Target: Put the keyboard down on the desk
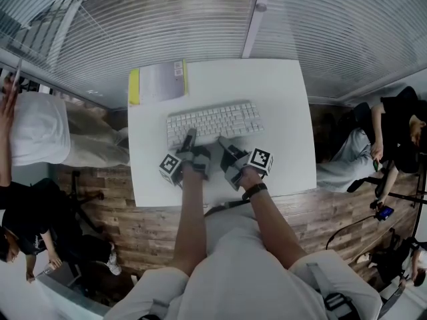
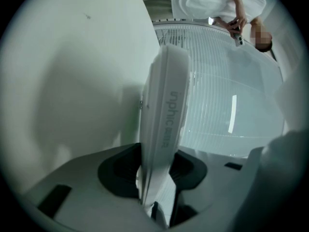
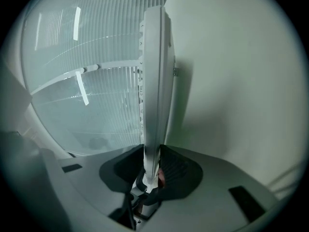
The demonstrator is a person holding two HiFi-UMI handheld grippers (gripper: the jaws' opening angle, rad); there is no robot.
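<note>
Keyboard sits flat, keys up, mid-way across the desk; you can't tell yet whether it rests or hovers. You hold its near edge: left gripper clamped on it, right gripper pinching it just alongside (two grips keep it level for lowering). Its edge print reads "inphic"; the characters after are illegible.
</note>
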